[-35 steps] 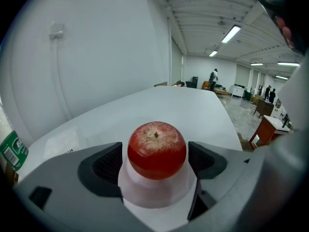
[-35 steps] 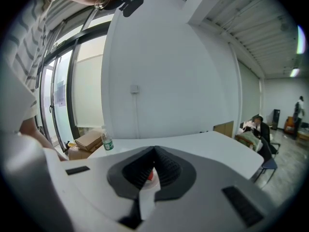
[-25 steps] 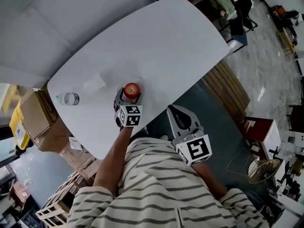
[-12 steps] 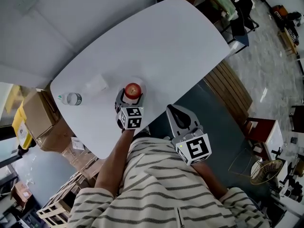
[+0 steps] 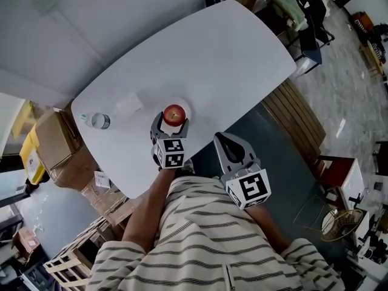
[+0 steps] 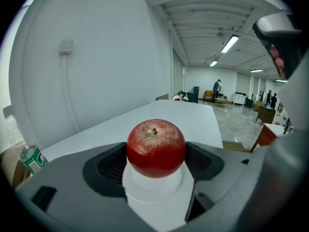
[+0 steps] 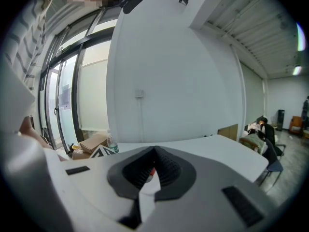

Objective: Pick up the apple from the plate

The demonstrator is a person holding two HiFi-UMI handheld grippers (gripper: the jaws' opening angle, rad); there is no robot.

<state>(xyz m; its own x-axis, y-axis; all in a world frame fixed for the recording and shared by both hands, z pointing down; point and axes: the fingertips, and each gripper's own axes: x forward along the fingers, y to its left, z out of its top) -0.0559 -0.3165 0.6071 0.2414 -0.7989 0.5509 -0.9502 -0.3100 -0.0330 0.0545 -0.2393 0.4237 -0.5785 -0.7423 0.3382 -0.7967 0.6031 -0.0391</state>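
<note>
A red apple (image 5: 174, 114) sits between the pads of my left gripper (image 5: 173, 118), which is shut on it near the table's near edge. In the left gripper view the apple (image 6: 156, 148) fills the gap between the dark pads (image 6: 110, 166), and the small white plate (image 6: 154, 182) shows below it, apart from the fruit. In the head view the plate's rim (image 5: 186, 108) peeks out just right of the apple. My right gripper (image 5: 223, 140) hangs off the table's edge, over the floor, its jaws closed to a point with nothing in them (image 7: 153, 166).
The white table (image 5: 230, 53) stretches away beyond the apple. A water bottle (image 5: 97, 120) lies at its left end, with a pale translucent object (image 5: 130, 105) beside it. Cardboard boxes (image 5: 57, 144) stand left of the table, and a slatted wooden bench (image 5: 297, 123) stands to the right.
My left gripper has risen with the apple in it, and the plate's rim now shows beside the fruit. The right gripper has kept still.
</note>
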